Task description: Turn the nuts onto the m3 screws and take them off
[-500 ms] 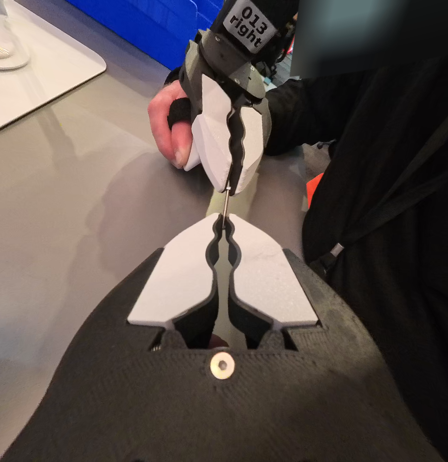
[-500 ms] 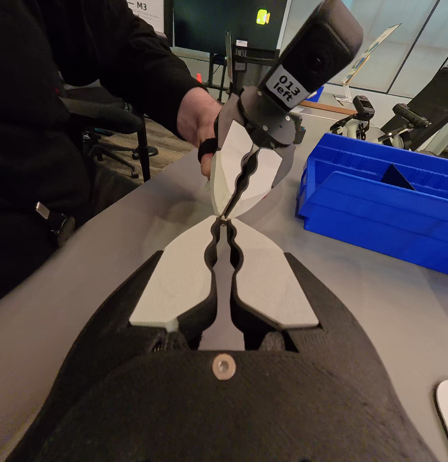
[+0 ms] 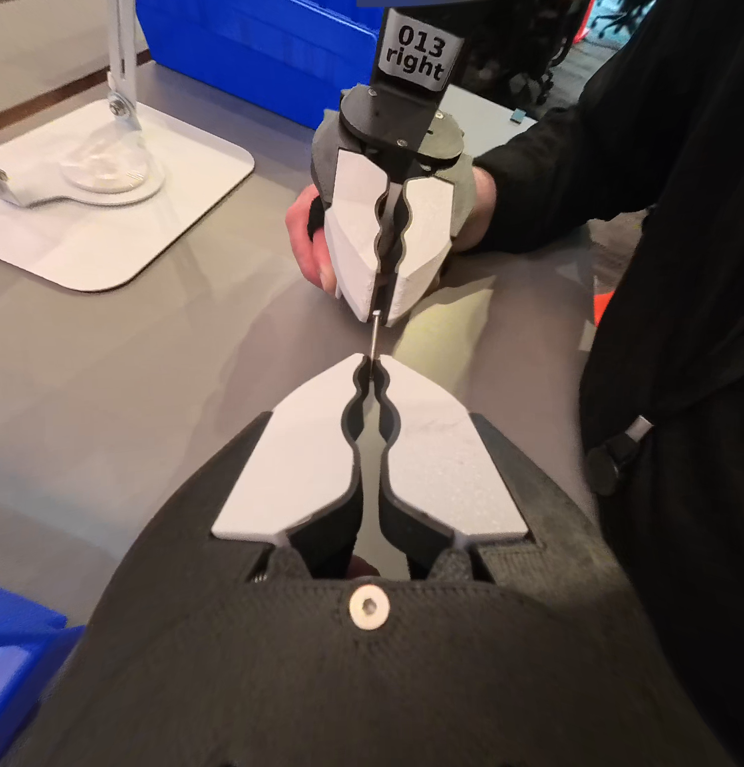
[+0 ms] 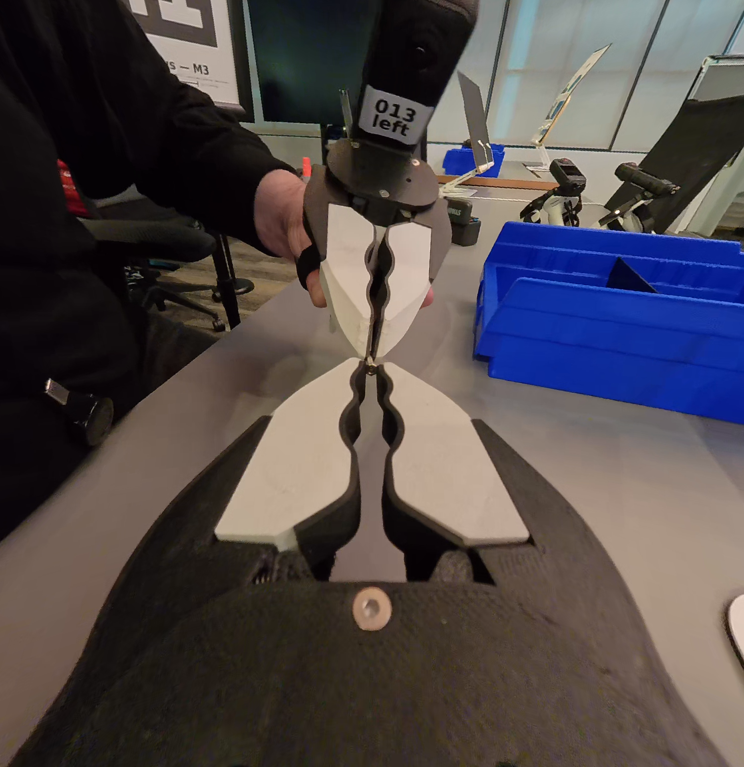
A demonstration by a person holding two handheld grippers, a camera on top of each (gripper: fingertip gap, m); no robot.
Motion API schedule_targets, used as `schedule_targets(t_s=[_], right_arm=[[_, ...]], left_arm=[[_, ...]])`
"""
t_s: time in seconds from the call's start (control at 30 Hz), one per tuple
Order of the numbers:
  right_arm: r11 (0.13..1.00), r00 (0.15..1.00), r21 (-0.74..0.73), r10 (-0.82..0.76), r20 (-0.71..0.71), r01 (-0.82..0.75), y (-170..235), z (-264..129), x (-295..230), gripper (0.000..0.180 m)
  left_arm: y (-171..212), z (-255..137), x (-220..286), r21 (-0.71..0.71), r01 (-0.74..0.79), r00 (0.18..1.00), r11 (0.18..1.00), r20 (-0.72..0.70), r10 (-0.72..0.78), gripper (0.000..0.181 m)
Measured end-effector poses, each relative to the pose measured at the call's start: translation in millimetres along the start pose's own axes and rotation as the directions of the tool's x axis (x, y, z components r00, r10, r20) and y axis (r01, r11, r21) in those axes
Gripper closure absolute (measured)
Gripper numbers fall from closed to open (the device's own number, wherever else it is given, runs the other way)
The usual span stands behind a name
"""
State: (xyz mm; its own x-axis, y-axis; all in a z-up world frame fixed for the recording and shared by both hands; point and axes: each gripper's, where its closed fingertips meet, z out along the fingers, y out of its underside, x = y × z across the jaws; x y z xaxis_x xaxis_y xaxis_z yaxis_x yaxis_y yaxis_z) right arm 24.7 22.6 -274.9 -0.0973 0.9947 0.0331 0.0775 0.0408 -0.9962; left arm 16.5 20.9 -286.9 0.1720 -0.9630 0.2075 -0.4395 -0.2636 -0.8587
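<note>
One thin steel M3 screw (image 3: pixel 374 338) spans your two clamped grippers: right gripper (image 3: pixel 377 317) pinching its head end, left gripper (image 3: pixel 371 362) gripping what looks like the small nut (image 4: pixel 369 366); threading appears midway.

Writing we find: two claw labels, a poster, a small case

On the black body of the right claw (image 3: pixel 378 319) we see a white label (image 3: pixel 418 58) printed with black digits over a short word. The left claw (image 4: pixel 372 352) carries a matching label (image 4: pixel 390 118) in the same place. On the wall at the upper left hangs a white poster (image 4: pixel 187 54) with heavy black block shapes and a line of small lettering beneath. Far back on the bench (image 4: pixel 528 477) stands a dark case (image 4: pixel 461 216) with pale lettering too small for us to read.
</note>
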Motion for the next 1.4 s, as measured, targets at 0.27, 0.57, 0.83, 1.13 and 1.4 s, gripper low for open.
schedule_targets(t_s=[0.27, 0.57, 0.83, 1.13, 1.4], right_arm=[[0.998, 0.998, 0.042, 0.045, -0.042, -0.043, -5, -4, 9, 0.175], [0.993, 0.994, 0.076, 0.097, -0.052, -0.093, -8, -7, 14, 0.175], [0.982, 0.986, 0.114, 0.160, -0.056, -0.153, -11, -10, 19, 0.175], [0.976, 0.979, 0.127, 0.187, -0.075, -0.177, -11, -11, 24, 0.175], [0.973, 0.977, 0.140, 0.197, -0.081, -0.184, -12, -12, 26, 0.175]], left_arm=[[-8, 0, -6, -0.003, -0.091, 0.989, 0.996, 0.118, 0.091, 0.180], [-13, 0, -12, -0.076, -0.235, 0.937, 0.969, 0.245, 0.247, 0.180], [-19, -2, -17, -0.173, -0.380, 0.836, 0.909, 0.356, 0.418, 0.180], [-22, -1, -22, -0.197, -0.415, 0.798, 0.888, 0.390, 0.459, 0.180], [-24, 0, -23, -0.186, -0.417, 0.797, 0.890, 0.396, 0.456, 0.180]])
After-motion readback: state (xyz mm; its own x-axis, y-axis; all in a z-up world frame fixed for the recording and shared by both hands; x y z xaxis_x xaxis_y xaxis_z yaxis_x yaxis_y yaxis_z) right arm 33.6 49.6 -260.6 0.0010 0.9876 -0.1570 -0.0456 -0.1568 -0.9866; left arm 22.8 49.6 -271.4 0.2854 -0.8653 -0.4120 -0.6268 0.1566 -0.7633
